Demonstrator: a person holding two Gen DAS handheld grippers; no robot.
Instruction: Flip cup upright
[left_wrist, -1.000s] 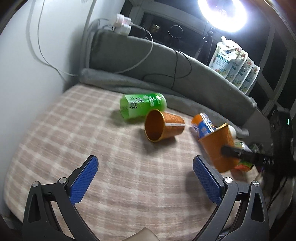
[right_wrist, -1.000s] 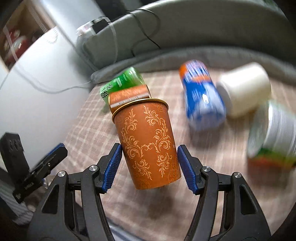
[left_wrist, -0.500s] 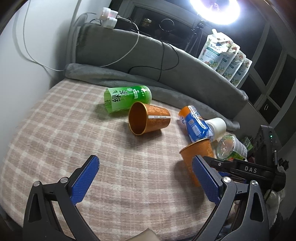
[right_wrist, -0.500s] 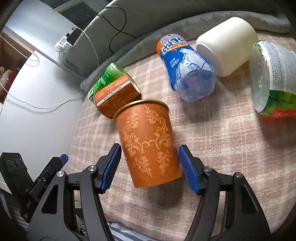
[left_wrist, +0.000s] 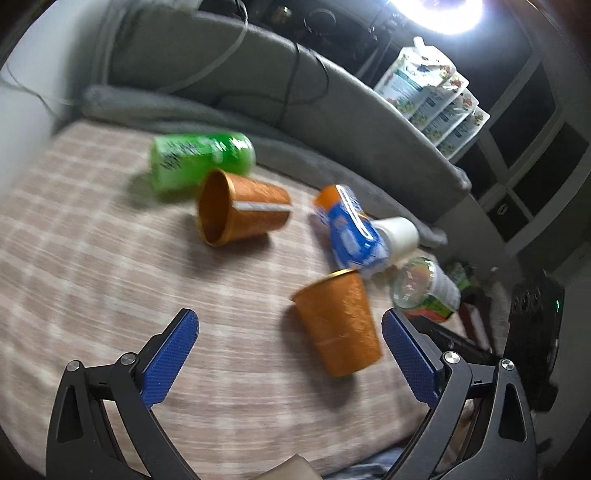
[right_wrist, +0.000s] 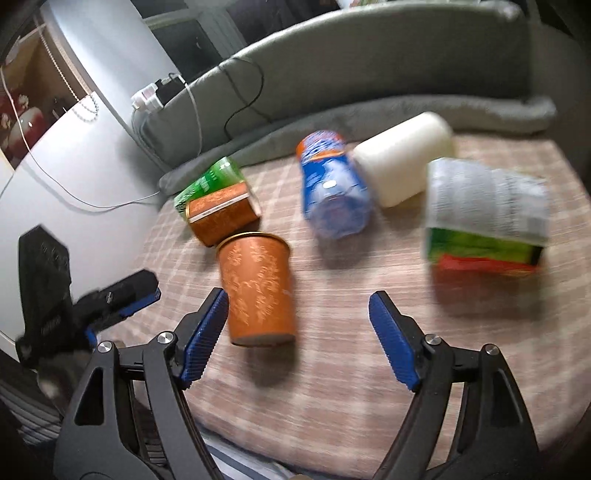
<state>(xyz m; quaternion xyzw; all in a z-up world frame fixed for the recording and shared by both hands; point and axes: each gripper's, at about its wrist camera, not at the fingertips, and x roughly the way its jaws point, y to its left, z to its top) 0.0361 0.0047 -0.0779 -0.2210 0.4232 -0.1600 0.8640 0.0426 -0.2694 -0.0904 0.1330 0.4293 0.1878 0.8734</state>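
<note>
An orange patterned cup (right_wrist: 258, 291) stands upright on the checked cloth, also in the left wrist view (left_wrist: 338, 321). My right gripper (right_wrist: 297, 334) is open; the cup stands free just inside its left finger (right_wrist: 205, 332). A second orange cup (left_wrist: 238, 208) lies on its side, mouth toward the left wrist camera; it also shows in the right wrist view (right_wrist: 221, 214). My left gripper (left_wrist: 290, 362) is open and empty, in front of both cups.
A green bottle (left_wrist: 199, 158), a blue-and-orange bottle (left_wrist: 351, 229), a white cup (left_wrist: 399, 234) and a green-labelled container (right_wrist: 487, 218) lie on the cloth. A grey cushion (left_wrist: 258, 85) with cables borders the back. A wall (right_wrist: 74, 166) is on the left.
My right gripper opened and let go of the orange patterned cup, which now stands on the cloth. The gripper drew back a little. The left gripper shifted its view slightly.
</note>
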